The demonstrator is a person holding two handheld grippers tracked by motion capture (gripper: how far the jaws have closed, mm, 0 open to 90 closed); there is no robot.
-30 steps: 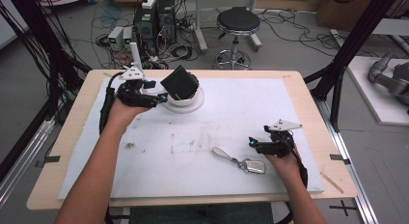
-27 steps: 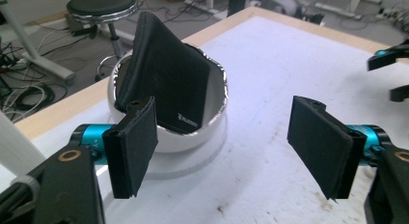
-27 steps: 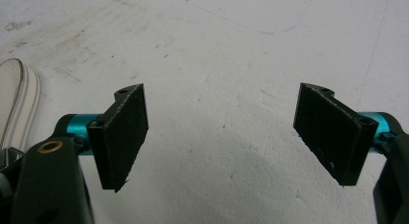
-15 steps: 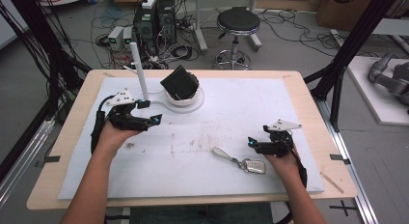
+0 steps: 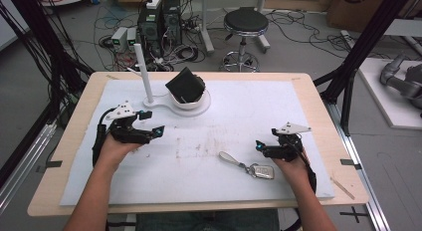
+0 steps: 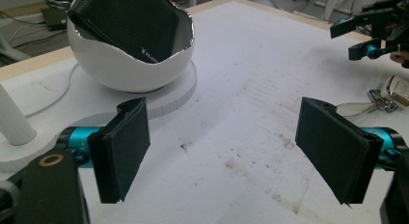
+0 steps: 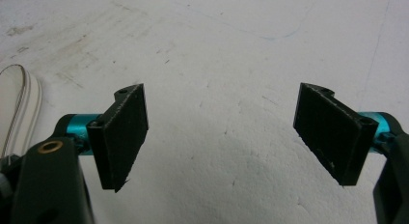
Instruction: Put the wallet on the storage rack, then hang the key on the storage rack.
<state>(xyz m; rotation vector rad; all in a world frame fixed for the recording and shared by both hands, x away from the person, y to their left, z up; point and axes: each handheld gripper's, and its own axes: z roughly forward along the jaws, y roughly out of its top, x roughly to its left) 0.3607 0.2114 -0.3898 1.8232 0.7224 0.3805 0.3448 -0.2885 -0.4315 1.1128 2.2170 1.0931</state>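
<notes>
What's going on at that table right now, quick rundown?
Left gripper open, nothing between its jaws, which have just been opening. Right gripper open, beside the car key. Black wallet sits in the white bowl. Nothing in the way.

A black leather wallet (image 5: 185,85) leans tilted inside a white bowl (image 5: 191,102) toward the bench's far left.

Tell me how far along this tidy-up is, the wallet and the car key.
Looks done: the black wallet sits tilted in the white bowl. The left claw has just been opening, nothing between its jaws, and it hangs beside the stand. In hand: nothing. The right claw is open and empty. Probably left: the car key with its strap lies on the white mat by the right claw.
</notes>
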